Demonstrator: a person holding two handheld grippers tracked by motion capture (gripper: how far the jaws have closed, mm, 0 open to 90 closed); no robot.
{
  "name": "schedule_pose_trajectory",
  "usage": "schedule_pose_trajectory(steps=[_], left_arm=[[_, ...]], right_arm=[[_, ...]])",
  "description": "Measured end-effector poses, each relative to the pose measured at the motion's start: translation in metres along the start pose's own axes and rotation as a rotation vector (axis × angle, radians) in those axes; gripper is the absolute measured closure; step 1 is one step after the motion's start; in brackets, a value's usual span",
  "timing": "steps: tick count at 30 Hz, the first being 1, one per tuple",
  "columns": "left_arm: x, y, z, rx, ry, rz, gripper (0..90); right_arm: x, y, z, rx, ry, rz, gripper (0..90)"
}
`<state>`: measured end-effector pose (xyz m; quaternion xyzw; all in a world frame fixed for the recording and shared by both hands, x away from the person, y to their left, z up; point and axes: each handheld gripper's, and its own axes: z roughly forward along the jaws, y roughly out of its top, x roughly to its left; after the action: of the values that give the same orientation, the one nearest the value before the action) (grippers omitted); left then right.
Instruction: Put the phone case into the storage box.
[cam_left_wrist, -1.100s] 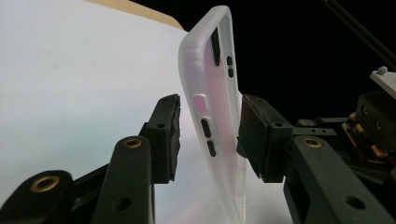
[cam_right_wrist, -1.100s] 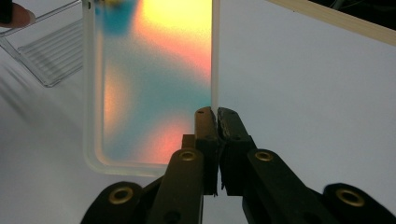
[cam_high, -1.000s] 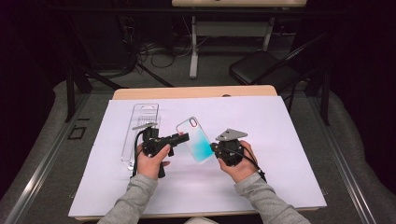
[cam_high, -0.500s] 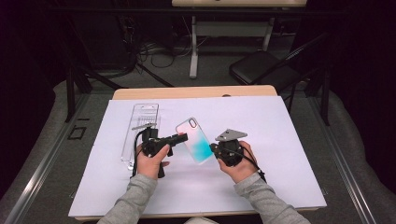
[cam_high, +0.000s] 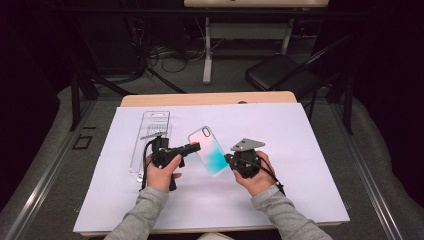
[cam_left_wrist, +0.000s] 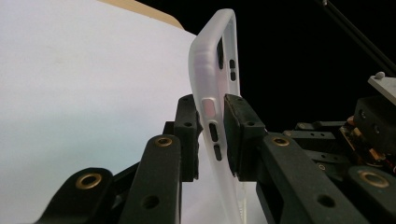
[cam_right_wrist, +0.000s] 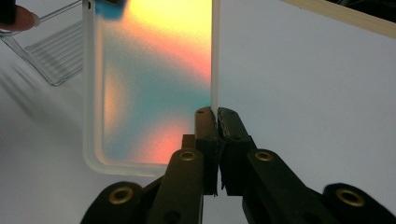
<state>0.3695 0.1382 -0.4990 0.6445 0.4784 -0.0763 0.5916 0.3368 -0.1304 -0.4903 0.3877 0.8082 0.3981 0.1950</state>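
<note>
Both tongs, the left gripper (cam_high: 192, 147) whose jaws have just been closing and the right gripper (cam_high: 230, 160), pinch opposite edges of a frosted, pink-to-teal phone case (cam_high: 209, 150) held above the white table sheet (cam_high: 300, 150).

Bright tabletop, dark surroundings, soft focus

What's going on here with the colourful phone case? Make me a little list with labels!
held thing: phone case, see-through with pink and teal colours, lifted above the table
left gripper: jaws have just been closing on the case's side edge by the button slots
right gripper: jaws shut on the case's thin rim
table cover: white sheet
also on the table: clear plastic package, lying flat to the left of the case
hands: one on each gripper
</note>
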Motion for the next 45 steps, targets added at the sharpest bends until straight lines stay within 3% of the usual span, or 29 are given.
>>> schedule_pose_trajectory(steps=[18,45], left_arm=[[0.002,-0.0007,-0.001,-0.008,-0.022,-0.045,79.1],[0.0016,-0.0008,-0.0019,-0.008,-0.035,-0.065,81.0]], right_arm=[[0.0002,-0.0009,0.001,-0.006,0.006,0.006,87.8],[0.0005,-0.0026,0.0032,-0.007,0.01,0.006,87.6]])
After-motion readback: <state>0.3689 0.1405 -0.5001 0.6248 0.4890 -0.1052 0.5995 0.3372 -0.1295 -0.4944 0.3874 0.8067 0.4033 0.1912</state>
